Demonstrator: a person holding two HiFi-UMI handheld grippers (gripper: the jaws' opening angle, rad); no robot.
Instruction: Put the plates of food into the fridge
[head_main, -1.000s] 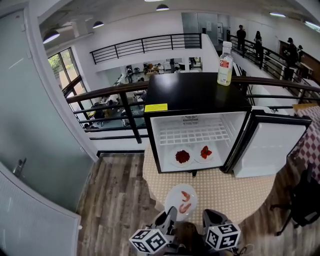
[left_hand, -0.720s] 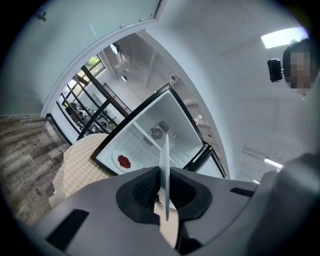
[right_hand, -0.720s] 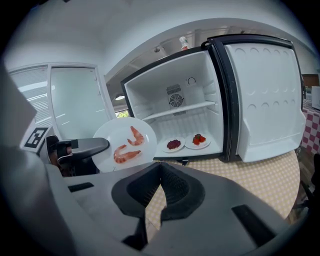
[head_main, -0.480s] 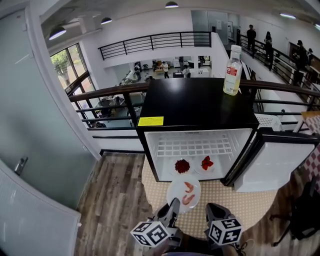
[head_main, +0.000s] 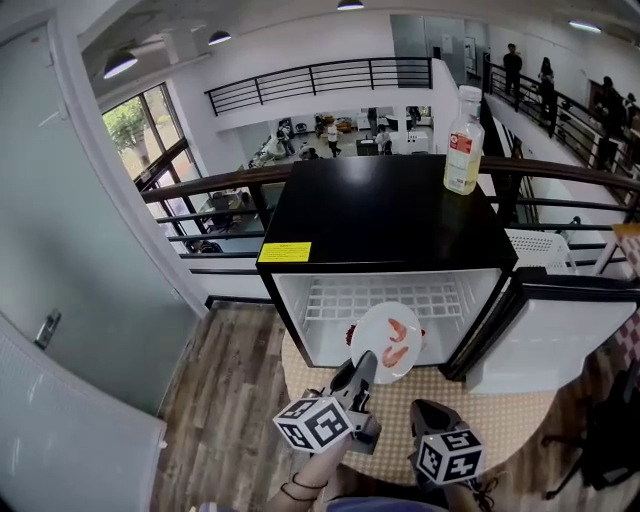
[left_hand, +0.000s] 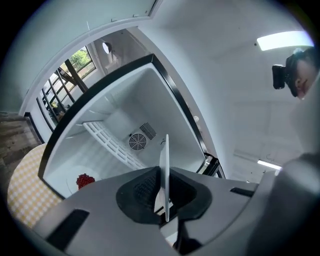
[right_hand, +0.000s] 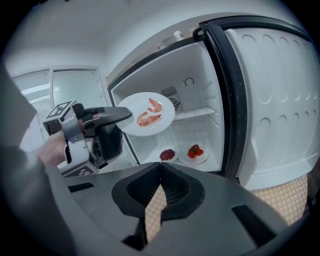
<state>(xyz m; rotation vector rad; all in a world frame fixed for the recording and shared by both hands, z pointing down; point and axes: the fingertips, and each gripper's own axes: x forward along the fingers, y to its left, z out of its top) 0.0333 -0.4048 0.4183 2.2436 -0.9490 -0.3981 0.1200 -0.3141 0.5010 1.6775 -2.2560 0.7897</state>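
Left gripper (head_main: 365, 362) clamps the shrimp plate (head_main: 390, 342) at the open fridge (head_main: 380, 210); right gripper (right_hand: 159, 181), jaws together and empty, hangs near the table (head_main: 490, 405)'s front edge.

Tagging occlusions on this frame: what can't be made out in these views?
Head view: the dark red food plate and strawberry plate on the fridge floor are nearly all hidden behind the shrimp plate held by the left gripper.
Left gripper view: that plate is edge-on, so its food does not show.
Head view: the bottle label is too small to read.
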